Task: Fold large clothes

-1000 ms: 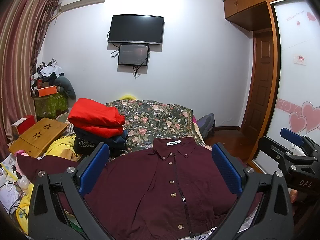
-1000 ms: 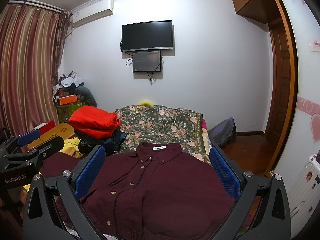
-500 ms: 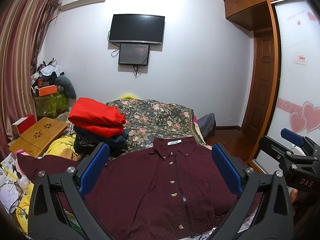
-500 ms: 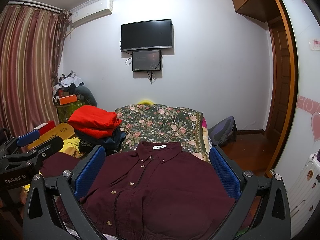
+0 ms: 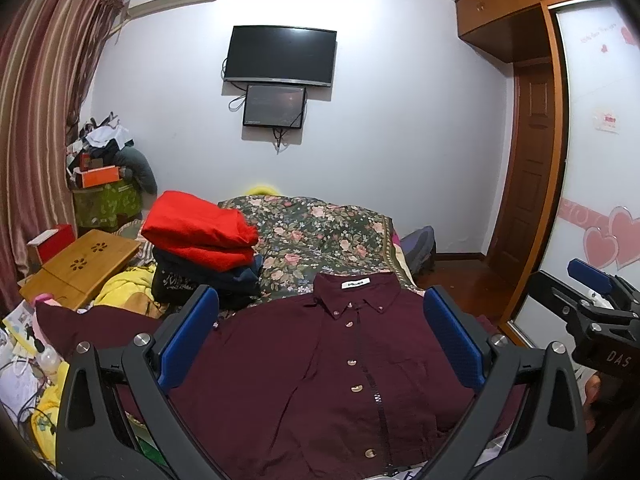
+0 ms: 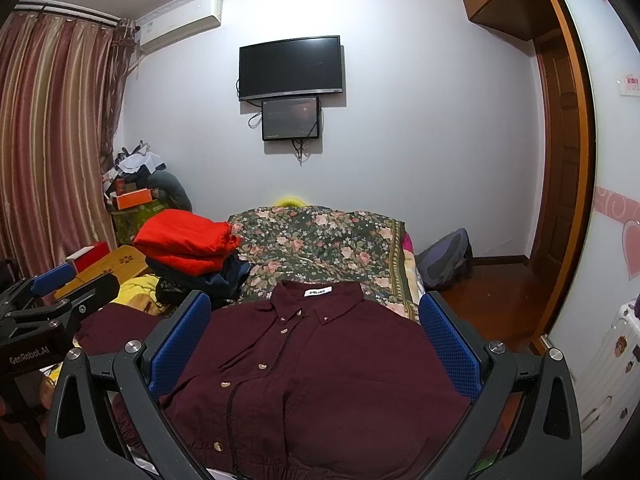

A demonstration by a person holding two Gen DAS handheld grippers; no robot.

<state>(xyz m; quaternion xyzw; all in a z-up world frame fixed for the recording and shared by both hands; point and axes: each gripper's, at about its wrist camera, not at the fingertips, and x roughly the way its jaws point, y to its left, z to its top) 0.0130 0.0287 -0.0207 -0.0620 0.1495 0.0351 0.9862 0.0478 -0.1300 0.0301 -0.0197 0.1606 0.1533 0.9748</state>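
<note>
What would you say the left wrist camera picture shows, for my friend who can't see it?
A dark red button-up shirt lies spread flat on a bed, front up, framed by the open left gripper with blue pads. Behind it sit a stack of folded red and dark clothes, a flowery bedspread and a black wall TV.

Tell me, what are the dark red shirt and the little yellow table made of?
The dark red shirt looks like matte woven cloth, perhaps cotton: it creases softly and has no shine. The little yellow table looks like pale bamboo or wood, smooth, with flower-shaped holes cut through.
</note>
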